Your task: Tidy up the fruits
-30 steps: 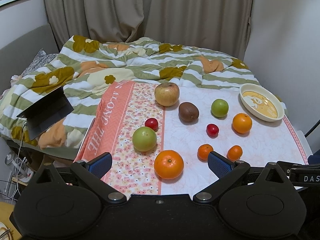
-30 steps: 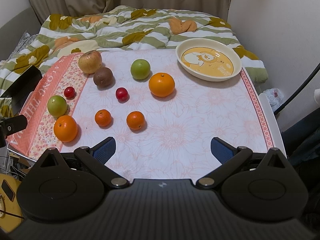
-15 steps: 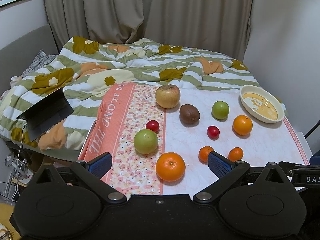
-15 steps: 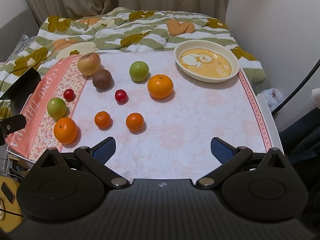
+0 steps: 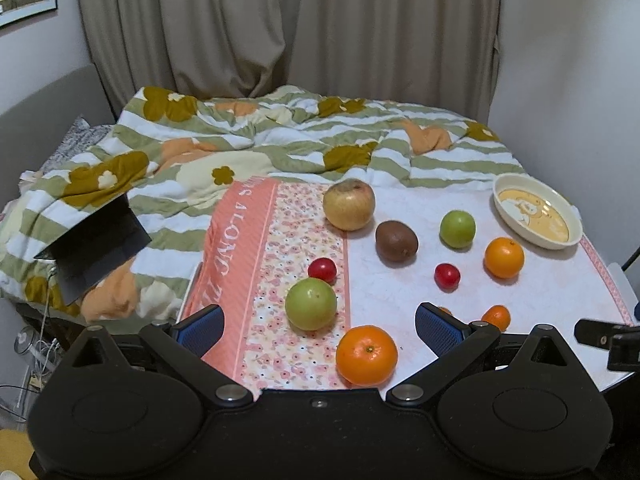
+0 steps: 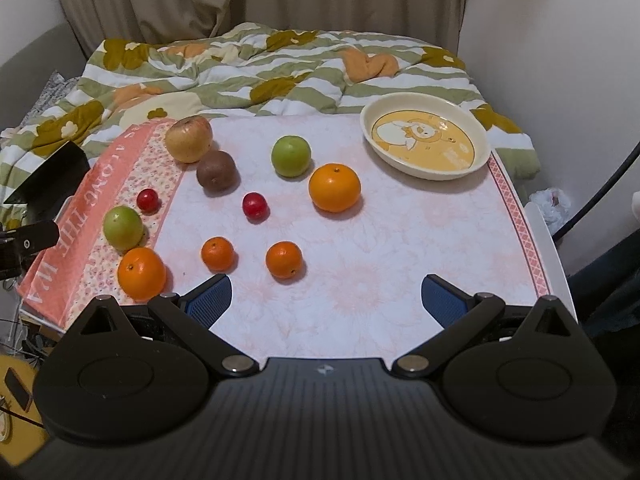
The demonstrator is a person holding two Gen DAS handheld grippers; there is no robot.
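Note:
Several fruits lie on the table's cloth (image 6: pixel 400 248): a yellow apple (image 6: pixel 188 138), a kiwi (image 6: pixel 216 170), a green apple (image 6: pixel 291 156), a large orange (image 6: pixel 334 187), a red plum (image 6: pixel 254 205), two tangerines (image 6: pixel 217 254) (image 6: pixel 283 259), a second red plum (image 6: pixel 147 200), a second green apple (image 6: pixel 123 227) and a near orange (image 6: pixel 141 272). An empty cream plate (image 6: pixel 425 142) stands at the far right. My left gripper (image 5: pixel 319 322) is open above the near orange (image 5: pixel 366 355) and green apple (image 5: pixel 311 303). My right gripper (image 6: pixel 326 298) is open over the bare front of the cloth.
A rumpled striped quilt (image 6: pixel 248 68) lies behind the table. A dark tablet (image 5: pixel 94 246) leans on it at the left. The wall (image 6: pixel 560 60) runs close along the right. The plate also shows in the left wrist view (image 5: pixel 536 216).
Both grippers have moved forward and slightly lower toward the table, so the fruits appear nearer. Both stay open. No fruit has moved.

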